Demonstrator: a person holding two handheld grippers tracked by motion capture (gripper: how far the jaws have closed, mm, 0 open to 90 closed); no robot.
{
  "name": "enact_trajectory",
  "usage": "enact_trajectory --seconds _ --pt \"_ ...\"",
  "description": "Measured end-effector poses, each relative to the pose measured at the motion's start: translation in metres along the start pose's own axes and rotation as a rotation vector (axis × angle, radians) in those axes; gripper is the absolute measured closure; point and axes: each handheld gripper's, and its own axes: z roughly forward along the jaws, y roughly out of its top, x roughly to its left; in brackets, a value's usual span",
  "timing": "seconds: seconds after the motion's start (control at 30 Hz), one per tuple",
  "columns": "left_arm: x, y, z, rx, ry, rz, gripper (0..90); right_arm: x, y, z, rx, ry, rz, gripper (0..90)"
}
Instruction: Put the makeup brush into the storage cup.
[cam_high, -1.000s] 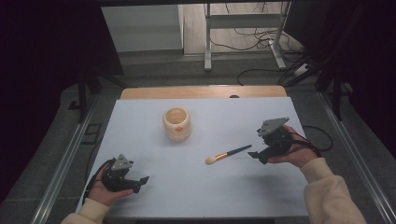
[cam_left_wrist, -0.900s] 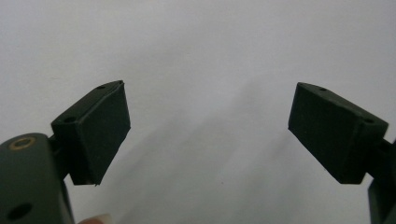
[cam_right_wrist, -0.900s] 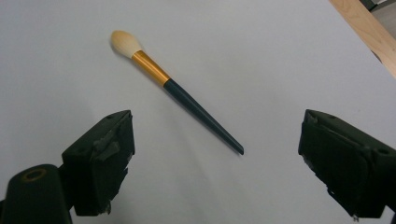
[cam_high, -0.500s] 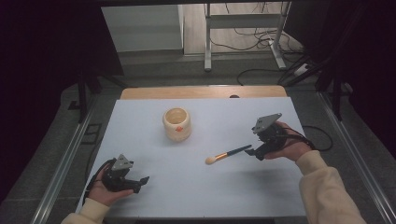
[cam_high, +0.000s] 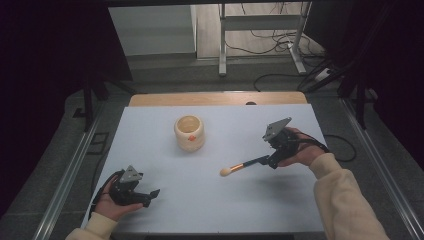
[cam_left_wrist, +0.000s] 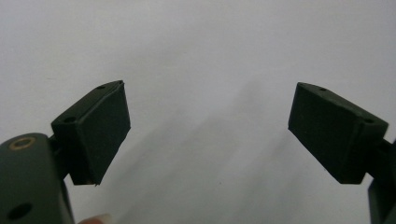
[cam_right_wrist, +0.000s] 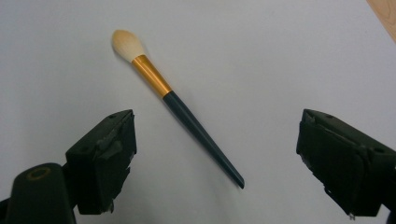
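the right gripper (cam_right_wrist: 215, 158) is open wide over the brush (cam_right_wrist: 180, 105) handle so it can grab it, and the left gripper (cam_left_wrist: 208, 135) waits, open wide too.

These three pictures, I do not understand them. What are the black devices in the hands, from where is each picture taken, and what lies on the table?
A person sits at a white table and holds a hand tool in each hand. Each tool is a gripper with two black jaws that can pinch things.

The wide picture comes from a camera above the table. There the left gripper is near the front edge, and the right gripper reaches toward the middle.

The other two pictures come from small cameras mounted on the grippers, looking forward between the jaws. In the left gripper view, the left gripper is open over bare table. In the right gripper view, the right gripper is open around the dark handle of a makeup brush with a gold band and pale bristles, which lies flat, not yet pinched.

A round cream-coloured pot stands farther back. Nothing is held.
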Motion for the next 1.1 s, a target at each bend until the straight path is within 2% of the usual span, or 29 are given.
enact_trajectory --seconds 0.43,0.57,0.6,0.87,1.1 --pt "0.0 0.0 0.0 0.002 -0.002 0.003 13.3 -0.004 0.002 0.014 0.015 0.058 -0.028 13.3" --pt "0.0 0.0 0.0 0.003 -0.003 0.003 13.3 -0.003 0.006 0.017 0.027 0.067 -0.051 13.6" --pt "0.0 0.0 0.0 0.003 -0.003 0.003 13.3 -0.003 0.008 0.019 0.028 0.071 -0.074 14.1" --pt "0.0 0.0 0.0 0.003 -0.003 0.005 13.3 -0.002 0.017 0.025 0.047 0.089 -0.146 15.7" --pt "0.0 0.0 0.0 0.003 -0.005 0.008 13.3 -0.002 0.025 0.03 0.06 0.111 -0.186 17.5"
